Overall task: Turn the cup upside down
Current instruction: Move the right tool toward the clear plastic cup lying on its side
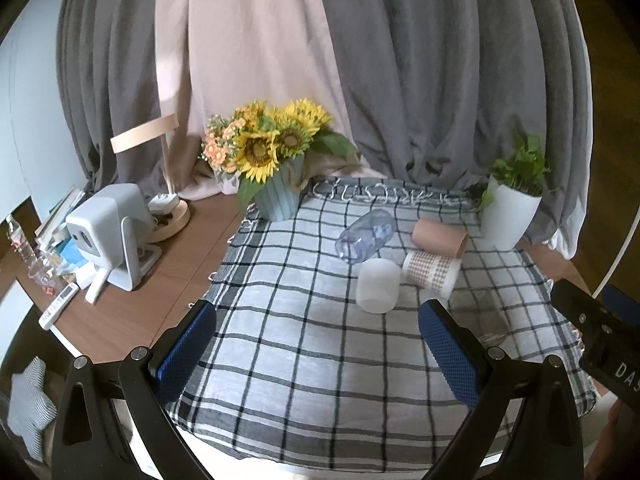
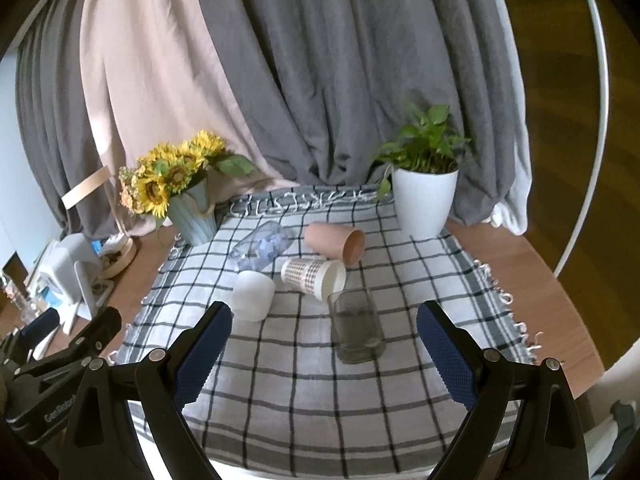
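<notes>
Several cups lie on their sides on the checked cloth (image 1: 304, 352): a clear bluish plastic cup (image 1: 365, 235) (image 2: 262, 247), a pink cup (image 1: 440, 237) (image 2: 335, 242), a patterned paper cup (image 1: 431, 271) (image 2: 313, 276), a white frosted cup (image 1: 378, 285) (image 2: 253, 295) and a dark clear glass (image 2: 358, 330), seen only in the right wrist view. My left gripper (image 1: 318, 354) is open and empty, short of the white cup. My right gripper (image 2: 324, 354) is open and empty, just short of the dark glass.
A sunflower pot (image 1: 277, 196) (image 2: 196, 216) stands at the cloth's back left, a white plant pot (image 1: 508, 216) (image 2: 424, 200) at the back right. A white device (image 1: 110, 232), lamp base and clutter fill the table's left. Grey and pink curtains hang behind.
</notes>
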The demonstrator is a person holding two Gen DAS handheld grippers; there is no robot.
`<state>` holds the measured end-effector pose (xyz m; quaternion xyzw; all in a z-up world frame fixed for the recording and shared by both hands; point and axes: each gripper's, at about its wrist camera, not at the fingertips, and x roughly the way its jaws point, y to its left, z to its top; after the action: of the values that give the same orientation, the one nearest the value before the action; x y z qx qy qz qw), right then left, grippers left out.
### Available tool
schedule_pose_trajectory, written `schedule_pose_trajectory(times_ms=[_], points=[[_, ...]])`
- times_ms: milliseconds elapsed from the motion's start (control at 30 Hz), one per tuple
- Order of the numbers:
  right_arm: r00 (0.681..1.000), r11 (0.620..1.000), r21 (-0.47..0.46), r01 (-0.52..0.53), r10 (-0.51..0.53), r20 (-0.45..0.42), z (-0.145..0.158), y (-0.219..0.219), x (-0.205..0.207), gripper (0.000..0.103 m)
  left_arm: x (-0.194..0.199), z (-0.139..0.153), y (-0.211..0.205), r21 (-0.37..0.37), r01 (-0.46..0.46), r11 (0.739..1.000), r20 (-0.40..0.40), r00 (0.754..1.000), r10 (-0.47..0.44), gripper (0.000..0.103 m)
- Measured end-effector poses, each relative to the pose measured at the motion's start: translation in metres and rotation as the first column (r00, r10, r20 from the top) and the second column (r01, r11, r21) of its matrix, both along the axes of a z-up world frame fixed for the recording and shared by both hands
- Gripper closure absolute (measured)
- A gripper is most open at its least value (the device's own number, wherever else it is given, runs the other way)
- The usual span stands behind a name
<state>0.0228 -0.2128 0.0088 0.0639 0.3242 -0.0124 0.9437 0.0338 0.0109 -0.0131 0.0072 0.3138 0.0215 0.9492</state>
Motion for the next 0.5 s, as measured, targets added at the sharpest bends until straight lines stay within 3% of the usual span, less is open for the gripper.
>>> schedule_pose_trajectory(times_ms=[500], points=[[0.999,0.999,0.015,0.047,-0.047,-0.015,-0.019,0.080,0.090,0.009,0.092,-0.023,0.060,0.043,0.143,0.989,-0.067,0.988,-0.140,0.000]])
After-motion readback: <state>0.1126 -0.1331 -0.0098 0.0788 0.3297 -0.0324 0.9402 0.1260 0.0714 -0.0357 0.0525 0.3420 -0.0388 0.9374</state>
